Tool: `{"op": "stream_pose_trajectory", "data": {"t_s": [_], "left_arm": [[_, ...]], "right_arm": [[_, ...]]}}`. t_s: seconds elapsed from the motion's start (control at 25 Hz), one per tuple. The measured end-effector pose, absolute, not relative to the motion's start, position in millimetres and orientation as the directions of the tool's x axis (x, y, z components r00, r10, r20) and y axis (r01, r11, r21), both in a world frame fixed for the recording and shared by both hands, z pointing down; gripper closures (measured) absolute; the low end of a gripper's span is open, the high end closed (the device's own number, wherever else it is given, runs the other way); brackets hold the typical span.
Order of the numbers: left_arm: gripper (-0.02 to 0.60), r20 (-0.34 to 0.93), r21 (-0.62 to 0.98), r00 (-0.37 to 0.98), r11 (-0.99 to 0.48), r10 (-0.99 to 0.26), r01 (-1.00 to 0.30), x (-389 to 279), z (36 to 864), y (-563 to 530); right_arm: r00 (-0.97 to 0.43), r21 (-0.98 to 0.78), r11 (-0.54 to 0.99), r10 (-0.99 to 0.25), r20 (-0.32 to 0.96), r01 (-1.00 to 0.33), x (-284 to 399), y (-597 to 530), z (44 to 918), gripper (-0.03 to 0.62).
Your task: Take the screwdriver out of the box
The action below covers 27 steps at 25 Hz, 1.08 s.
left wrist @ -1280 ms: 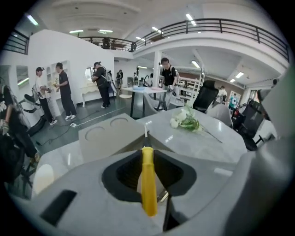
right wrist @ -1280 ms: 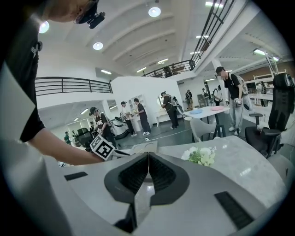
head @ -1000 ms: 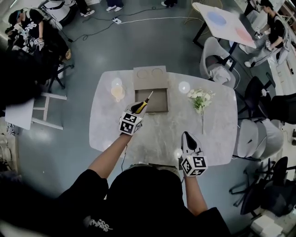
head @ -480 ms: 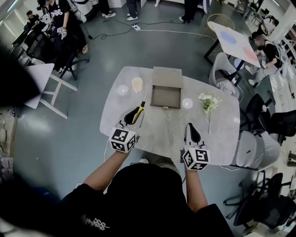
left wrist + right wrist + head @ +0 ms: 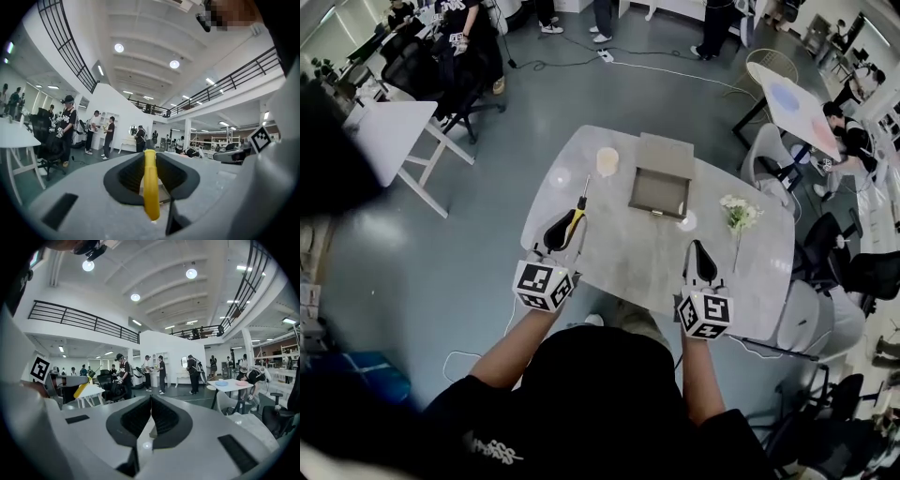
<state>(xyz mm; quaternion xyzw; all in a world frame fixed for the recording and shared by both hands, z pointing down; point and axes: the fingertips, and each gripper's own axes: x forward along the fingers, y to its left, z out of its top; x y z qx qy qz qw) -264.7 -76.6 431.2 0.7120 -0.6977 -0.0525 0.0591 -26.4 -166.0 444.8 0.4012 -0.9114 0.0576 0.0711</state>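
Note:
My left gripper (image 5: 560,225) is shut on the yellow handle of the screwdriver (image 5: 575,220). It is held above the table's left part, well clear of the box, with the metal shaft pointing away from me. In the left gripper view the yellow handle (image 5: 150,187) runs straight between the two black pads. The open grey box (image 5: 660,192) lies on the far middle of the table with its lid (image 5: 666,151) folded back. My right gripper (image 5: 702,260) hovers over the near right of the table, shut and empty (image 5: 151,414).
On the grey table (image 5: 628,253) stand a cup (image 5: 607,161), two small round glass pieces (image 5: 560,178) (image 5: 686,221) and a white flower sprig (image 5: 737,215). Chairs (image 5: 773,155) stand to the right. A white table (image 5: 389,131) and several people are beyond.
My left gripper has pulled back and to the left from the box, carrying the screwdriver upward. The right gripper has also risen and drawn back a little.

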Motion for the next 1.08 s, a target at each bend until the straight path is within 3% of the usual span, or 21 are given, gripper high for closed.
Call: {"op": "stream_pose_trajectory", "data": {"t_s": [1.08], "left_arm": [[0.492, 0.021, 0.159, 0.017, -0.013, -1.000, -0.987, -280, 439, -82]], "right_arm": [[-0.662, -0.011, 0.676, -0.719, 0.210, -0.737, -50, -174, 453, 0.582]]}}
